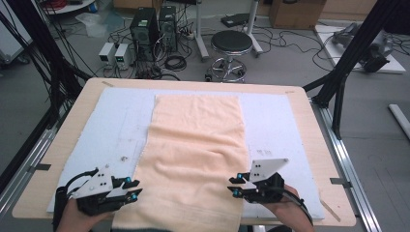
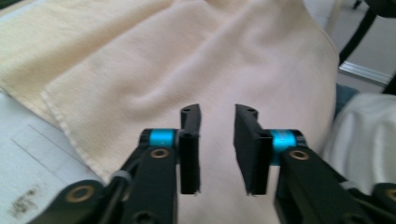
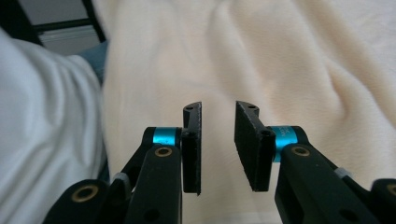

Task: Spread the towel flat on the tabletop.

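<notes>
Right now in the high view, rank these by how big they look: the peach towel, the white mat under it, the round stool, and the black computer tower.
1. White mat
2. Peach towel
3. Round stool and black computer tower look about alike; both stand farther from the camera, so no ranking between them.

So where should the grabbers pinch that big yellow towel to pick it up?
Probably the two near corners of the towel, one per gripper. It lies flat and long, its near end draping off the table edge, so the left gripper and right gripper, both open, can come in from its sides.
</notes>
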A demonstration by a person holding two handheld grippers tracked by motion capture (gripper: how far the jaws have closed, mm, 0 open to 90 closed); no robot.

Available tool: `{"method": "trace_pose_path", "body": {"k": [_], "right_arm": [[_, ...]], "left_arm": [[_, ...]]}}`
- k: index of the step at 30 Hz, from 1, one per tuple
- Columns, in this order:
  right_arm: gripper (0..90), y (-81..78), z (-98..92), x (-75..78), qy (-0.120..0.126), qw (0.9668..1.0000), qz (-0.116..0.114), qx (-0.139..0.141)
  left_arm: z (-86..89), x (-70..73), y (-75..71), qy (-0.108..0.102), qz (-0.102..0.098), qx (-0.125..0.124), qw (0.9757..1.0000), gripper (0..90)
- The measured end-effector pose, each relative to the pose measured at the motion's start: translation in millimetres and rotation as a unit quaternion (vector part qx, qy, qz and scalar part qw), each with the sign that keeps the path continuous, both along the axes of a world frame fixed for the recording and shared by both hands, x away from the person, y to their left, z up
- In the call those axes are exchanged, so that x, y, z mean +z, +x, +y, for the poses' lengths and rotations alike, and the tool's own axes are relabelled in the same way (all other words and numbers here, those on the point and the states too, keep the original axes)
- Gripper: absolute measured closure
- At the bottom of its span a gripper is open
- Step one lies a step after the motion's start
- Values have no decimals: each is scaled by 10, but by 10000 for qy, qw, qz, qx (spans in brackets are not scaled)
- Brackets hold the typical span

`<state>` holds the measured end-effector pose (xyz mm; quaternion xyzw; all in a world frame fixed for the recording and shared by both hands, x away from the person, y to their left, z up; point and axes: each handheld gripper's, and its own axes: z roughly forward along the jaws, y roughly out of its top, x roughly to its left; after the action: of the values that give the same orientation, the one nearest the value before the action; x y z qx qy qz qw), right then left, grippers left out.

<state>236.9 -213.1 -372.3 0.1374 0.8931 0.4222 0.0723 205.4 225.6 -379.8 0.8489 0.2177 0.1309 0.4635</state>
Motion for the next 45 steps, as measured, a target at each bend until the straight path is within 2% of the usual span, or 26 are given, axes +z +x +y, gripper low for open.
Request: {"method": "trace_pose_path", "body": {"k": [3,4,6,7,10,12,13,14,15,16,18,19,22,25,27,29,31,33,35,37,39,42,45], "right_arm": [[679,203,67,-143,-284,9996,47,-52],[672,233,79,-171,-324,9994,69,-53],[653,346,122,-288,-418,9989,200,-60],[644,403,148,-356,-448,9986,277,-59],[651,495,195,-476,-656,9969,412,-94],[687,534,207,-546,-728,9960,511,-47],[713,544,201,-557,-685,9961,563,-9],[735,543,190,-560,-641,9961,612,15],[759,545,183,-563,-624,9963,595,46],[780,533,174,-562,-614,9960,647,44],[819,513,163,-557,-598,9962,628,103],[828,497,153,-544,-586,9962,626,134],[830,429,128,-492,-542,9968,565,171],[829,315,98,-424,-507,9973,473,232],[828,239,64,-385,-431,9975,472,297],[794,158,29,-346,-326,9975,518,362],[718,88,-7,-297,-289,9977,476,378],[694,59,-59,-233,-212,9986,365,315],[679,89,-107,-178,-163,9993,290,169],[664,181,-125,-155,-199,9996,215,-6],[660,272,-98,-191,-252,9993,263,-46],[654,425,-32,-324,-345,9987,366,-93],[639,532,30,-463,-538,9973,460,-186]], "left_arm": [[-66,-107,173,108,36,-35,9999,636],[-103,-168,248,156,136,-85,9998,627],[-169,-262,359,362,94,-66,9993,603],[-196,-304,429,442,136,-53,9989,576],[-251,-384,601,652,148,49,9978,552],[-271,-444,708,755,359,13,9965,566],[-285,-495,743,804,507,26,9955,590],[-289,-528,758,818,611,4,9948,623],[-283,-560,758,793,625,-42,9949,680],[-274,-565,736,717,612,-23,9955,713],[-274,-546,693,765,586,-56,9953,845],[-275,-529,667,844,576,-93,9947,865],[-261,-470,522,855,511,-216,9948,877],[-228,-385,326,663,494,-260,9962,879],[-211,-325,188,597,518,-365,9962,888],[-217,-276,37,616,492,-537,9954,893],[-231,-231,-91,561,449,-685,9951,891],[-239,-175,-128,564,318,-715,9953,864],[-242,-128,-59,525,192,-648,9963,798],[-238,-126,67,384,145,-478,9980,753],[-238,-161,227,383,104,-340,9986,712],[-254,-273,492,388,220,-113,9989,688],[-300,-379,660,608,409,10,9973,635]]}}
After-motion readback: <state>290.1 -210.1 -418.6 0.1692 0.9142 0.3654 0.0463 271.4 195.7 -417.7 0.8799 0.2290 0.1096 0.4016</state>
